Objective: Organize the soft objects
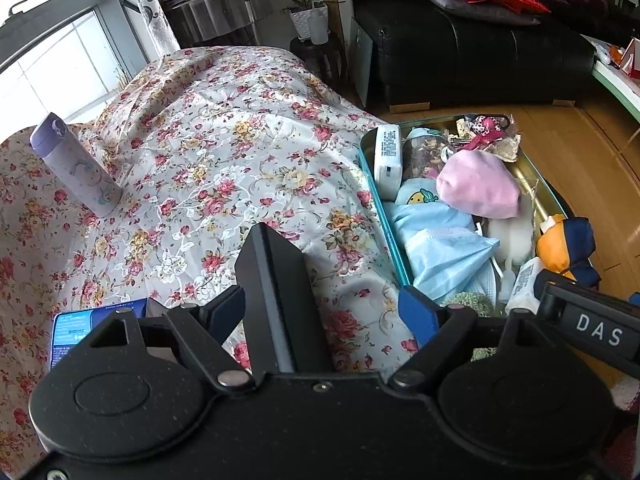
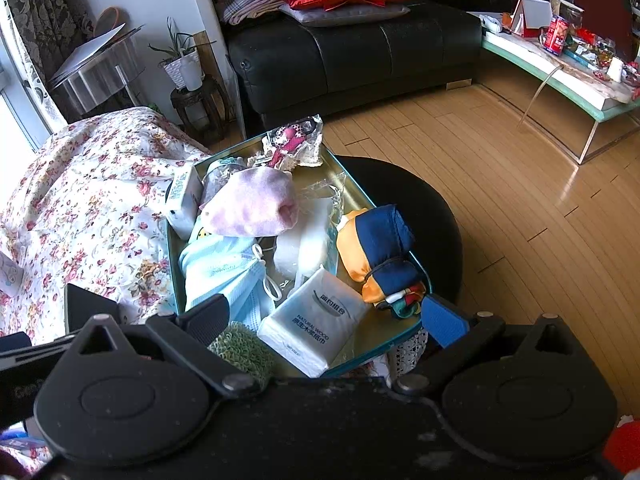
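Left-wrist and right-wrist views: both claws spread over a full tin

Left-wrist view has the left claw (image 1: 320, 296) with its fingers apart and nothing between them, above a floral cloth (image 1: 224, 152). One black finger (image 1: 276, 292) stands tall in the middle of the picture; the blue-padded one (image 1: 418, 312) sits near the tin's (image 1: 378, 216) near corner. A lilac bottle (image 1: 76, 168) stands on the cloth at the left, well apart from the tin. A blue box (image 1: 92, 320) lies on the cloth just beside the left claw's body.

The tin, teal outside and gold inside, sits at the cloth's right edge. In it a pink pouch (image 1: 478, 188) lies on top, over a pale blue cloth (image 1: 430, 216) with a yellow cartoon print. Blue masks (image 1: 448, 260) lie nearer the camera. A white box (image 1: 388, 160) stands against the tin's left wall.

Right-wrist view shows the right claw (image 2: 324, 320), its fingers also apart and gripping nothing, over the tin's near end. A tissue pack (image 2: 316, 320) lies between the fingers but untouched, with a green knit piece (image 2: 240, 348) just beside it. A rolled navy and orange bag (image 2: 380, 252) rests on the tin's right rim. A packet (image 2: 294, 140) with a pink spotted item lies at the far end. The tin rests on a black stool (image 2: 424, 216) on the wood floor (image 2: 500, 168).
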`<state>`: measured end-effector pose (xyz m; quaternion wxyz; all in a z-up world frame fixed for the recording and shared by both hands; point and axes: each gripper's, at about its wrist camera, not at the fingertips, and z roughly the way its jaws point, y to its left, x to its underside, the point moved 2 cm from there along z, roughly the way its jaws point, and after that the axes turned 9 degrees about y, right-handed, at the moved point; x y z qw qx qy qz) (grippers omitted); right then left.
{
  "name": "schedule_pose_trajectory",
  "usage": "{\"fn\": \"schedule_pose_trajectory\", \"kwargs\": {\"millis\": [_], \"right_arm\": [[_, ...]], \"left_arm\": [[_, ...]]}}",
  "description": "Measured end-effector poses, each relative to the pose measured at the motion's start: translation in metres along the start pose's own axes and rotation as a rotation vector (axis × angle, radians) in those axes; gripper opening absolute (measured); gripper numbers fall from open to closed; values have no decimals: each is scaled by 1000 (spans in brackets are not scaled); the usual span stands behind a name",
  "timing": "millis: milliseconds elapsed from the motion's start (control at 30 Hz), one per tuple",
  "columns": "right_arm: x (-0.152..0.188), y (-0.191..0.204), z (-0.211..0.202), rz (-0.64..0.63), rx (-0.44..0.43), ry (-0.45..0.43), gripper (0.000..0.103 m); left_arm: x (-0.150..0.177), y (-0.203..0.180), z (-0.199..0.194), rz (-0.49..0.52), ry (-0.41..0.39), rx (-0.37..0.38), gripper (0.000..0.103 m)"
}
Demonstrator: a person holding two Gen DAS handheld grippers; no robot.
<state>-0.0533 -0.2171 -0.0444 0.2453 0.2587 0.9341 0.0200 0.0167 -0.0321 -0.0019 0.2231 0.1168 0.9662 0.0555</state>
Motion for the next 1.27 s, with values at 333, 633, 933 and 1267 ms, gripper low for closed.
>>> {"fn": "schedule_pose_trajectory", "kwargs": {"millis": [333,633,933,1267], "right_arm": [[1,1,0,1,-1,0,103],[1,1,2,-1,-5,3,103],[1,1,2,-1,-4,3,103],[1,1,2,0,-5,3,103]], "left_arm": [[0,0,1,-3,2,1,81],[-1,-3,4,-2,5,4,81],[-2,-3,3,-2,4,4,81],[-4,-4,2,-1,0,-3,81]]}}
